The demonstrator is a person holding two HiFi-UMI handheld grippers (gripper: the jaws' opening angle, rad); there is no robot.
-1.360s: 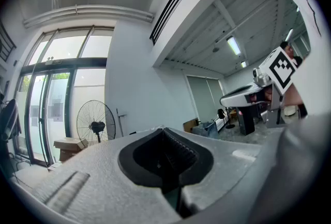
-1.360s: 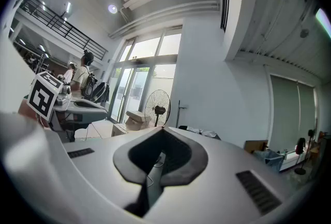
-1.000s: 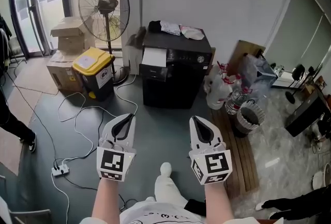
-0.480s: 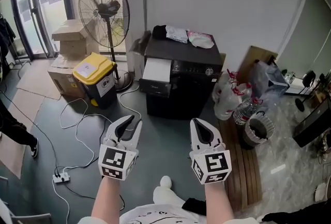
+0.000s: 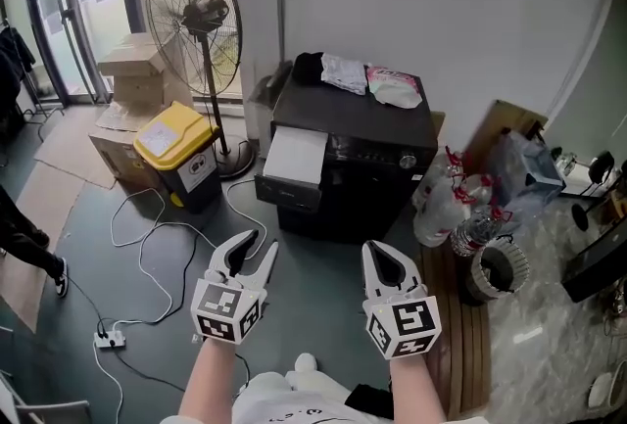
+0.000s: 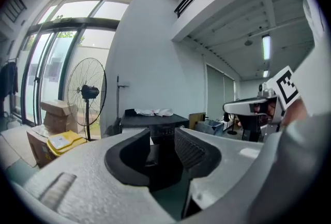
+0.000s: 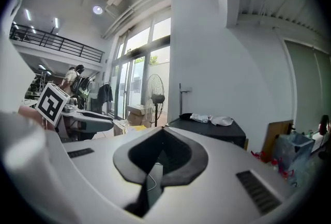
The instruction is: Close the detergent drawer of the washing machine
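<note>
The black washing machine (image 5: 364,150) stands against the white wall, and its detergent drawer (image 5: 293,158) with a white top sticks out at the front left. Both grippers hang over the grey floor, well short of the machine. My left gripper (image 5: 258,245) is open; its jaws have just been opening and nothing is between them. In the left gripper view the machine (image 6: 154,120) shows beyond the parted jaws of the left gripper (image 6: 163,139). My right gripper (image 5: 375,251) is shut and empty, and in the right gripper view the right gripper (image 7: 164,129) points toward the machine (image 7: 211,129).
Crumpled clothes (image 5: 345,71) lie on the machine's top. A standing fan (image 5: 192,16), a yellow-lidded bin (image 5: 176,143) and cardboard boxes (image 5: 135,70) stand to the left. Cables (image 5: 157,246) and a power strip (image 5: 109,341) lie on the floor. Bottles (image 5: 453,202) and a bucket (image 5: 488,270) crowd the right.
The washing machine has come nearer and larger in the head view as both grippers advanced toward it. The left gripper's jaws have gone from shut to parted.
</note>
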